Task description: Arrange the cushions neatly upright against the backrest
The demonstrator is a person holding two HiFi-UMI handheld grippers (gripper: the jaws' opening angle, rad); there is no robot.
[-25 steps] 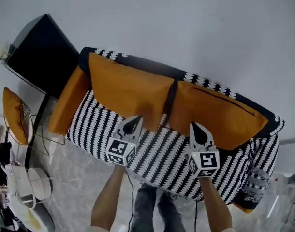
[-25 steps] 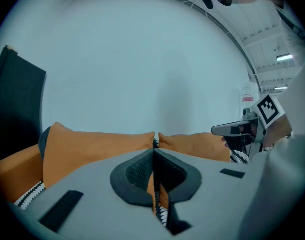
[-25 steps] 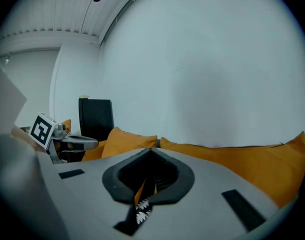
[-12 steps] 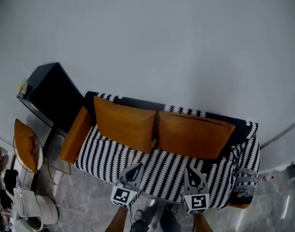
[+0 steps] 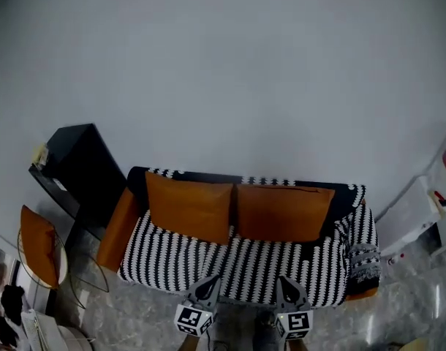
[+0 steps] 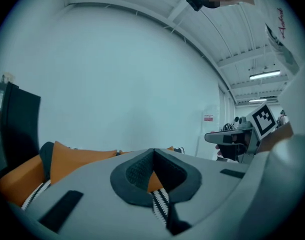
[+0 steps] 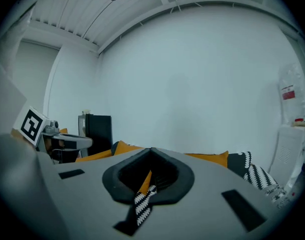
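My left gripper and right gripper both have their jaws pressed together on nothing, low in the frame before the sofa. Well apart above them, the left cushion and right cushion stand side by side against the backrest, long axes running left to right, each straight ahead of its own gripper. Another orange cushion sits off the sofa at far left, nearer my left gripper, and the only print, a red-and-white wall label, is too small to read.

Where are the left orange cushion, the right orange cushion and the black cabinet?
left orange cushion (image 5: 188, 207), head view, centre of its face
right orange cushion (image 5: 281, 212), head view, centre of its face
black cabinet (image 5: 84, 168), head view, its dark side
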